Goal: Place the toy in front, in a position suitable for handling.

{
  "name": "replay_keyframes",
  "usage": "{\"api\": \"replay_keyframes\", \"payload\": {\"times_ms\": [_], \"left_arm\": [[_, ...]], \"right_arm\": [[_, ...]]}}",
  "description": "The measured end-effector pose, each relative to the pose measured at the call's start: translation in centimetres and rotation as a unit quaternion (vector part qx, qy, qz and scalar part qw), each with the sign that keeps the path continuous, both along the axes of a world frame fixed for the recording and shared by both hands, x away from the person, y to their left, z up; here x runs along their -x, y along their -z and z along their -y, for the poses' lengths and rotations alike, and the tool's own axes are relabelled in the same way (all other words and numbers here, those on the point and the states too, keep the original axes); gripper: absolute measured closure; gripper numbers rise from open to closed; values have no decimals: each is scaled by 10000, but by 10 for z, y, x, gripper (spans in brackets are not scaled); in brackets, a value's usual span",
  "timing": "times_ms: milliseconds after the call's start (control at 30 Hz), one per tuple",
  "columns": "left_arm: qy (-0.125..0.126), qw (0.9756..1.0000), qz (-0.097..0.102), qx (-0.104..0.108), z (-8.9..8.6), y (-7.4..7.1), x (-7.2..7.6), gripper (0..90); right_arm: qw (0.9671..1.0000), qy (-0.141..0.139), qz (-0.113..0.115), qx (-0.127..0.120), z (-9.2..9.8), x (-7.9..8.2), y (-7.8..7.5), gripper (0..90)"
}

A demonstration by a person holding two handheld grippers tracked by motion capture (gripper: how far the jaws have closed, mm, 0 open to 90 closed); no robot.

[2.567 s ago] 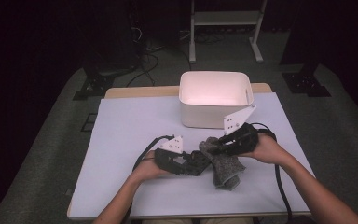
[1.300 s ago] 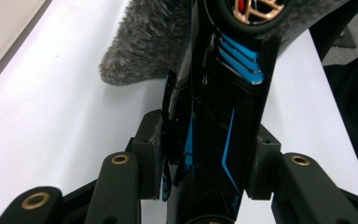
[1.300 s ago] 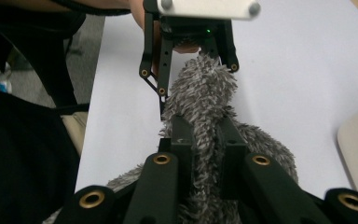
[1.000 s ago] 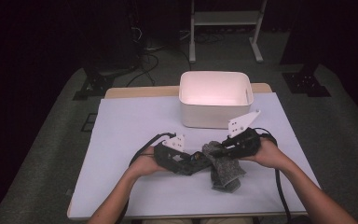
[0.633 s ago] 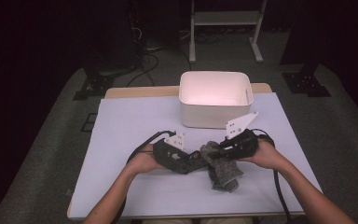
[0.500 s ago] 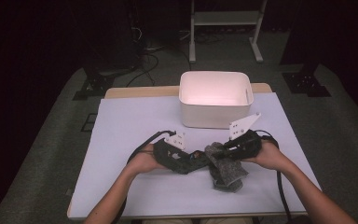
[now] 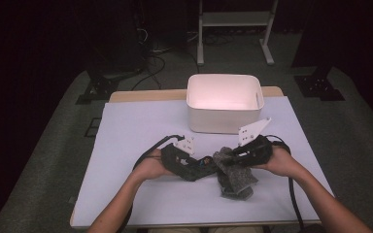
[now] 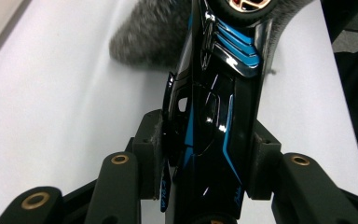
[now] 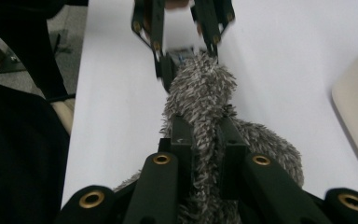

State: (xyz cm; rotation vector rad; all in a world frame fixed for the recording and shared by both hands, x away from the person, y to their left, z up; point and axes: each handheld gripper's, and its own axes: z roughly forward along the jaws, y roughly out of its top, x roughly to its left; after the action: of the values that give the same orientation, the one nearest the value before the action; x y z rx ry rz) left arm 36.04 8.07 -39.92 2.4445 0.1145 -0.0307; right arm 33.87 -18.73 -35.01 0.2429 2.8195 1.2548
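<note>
Nearest in the left gripper view: left gripper [image 8: 205, 158] w/ matte black jaws and brass-coloured pivot pins, pads clamped on both flanks of a toy car [image 8: 214, 116]. Car is hard glossy plastic, black w/ bright blue stripes, low and streamlined; a wheel w/ a gold hub shows at the top edge. Its long axis runs straight out along the jaws, far end pushed into the cloth [image 8: 149, 37].

Right gripper view: right gripper [image 9: 205, 149] closed on a bunched fold of that cloth [image 9: 205, 107]. It is soft, shaggy, grey-and-white microfibre w/ short spiky tufts, lumpy, no fixed shape. It stretches from the pads to the left gripper's tips opposite, touching the car there.

High view: both hands meet at the near-middle of the table [image 7: 141, 131], covered by a smooth matte sheet, pale lilac-white. Left gripper [image 7: 206, 167] points right, right gripper [image 7: 226, 160] points left, so the car lies roughly across the table, left to right. The cloth [image 7: 235, 179] sags in a crumpled heap onto the sheet below the right gripper.

Farther off: a white plastic bin [image 7: 223, 103], rectangular w/ rounded corners, smooth walls, open top, at the far edge, well apart from the car.
</note>
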Motion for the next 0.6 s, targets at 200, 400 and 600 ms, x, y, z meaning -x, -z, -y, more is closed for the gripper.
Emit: {"api": "replay_keyframes", "payload": {"times_ms": [200,400,600], "left_arm": [[-31,9999,-55,-123,1,-1,-1,572],[43,9996,41,-280,6,-2,0,571],[13,9998,43,-203,2,1,1,569]], "right_arm": [[9999,-21,51,-108,-3,1,-1,800],[9997,-173,66,-165,-14,0,-2,800],[9999,-26,-96,-117,-4,-2,12,800]]}}
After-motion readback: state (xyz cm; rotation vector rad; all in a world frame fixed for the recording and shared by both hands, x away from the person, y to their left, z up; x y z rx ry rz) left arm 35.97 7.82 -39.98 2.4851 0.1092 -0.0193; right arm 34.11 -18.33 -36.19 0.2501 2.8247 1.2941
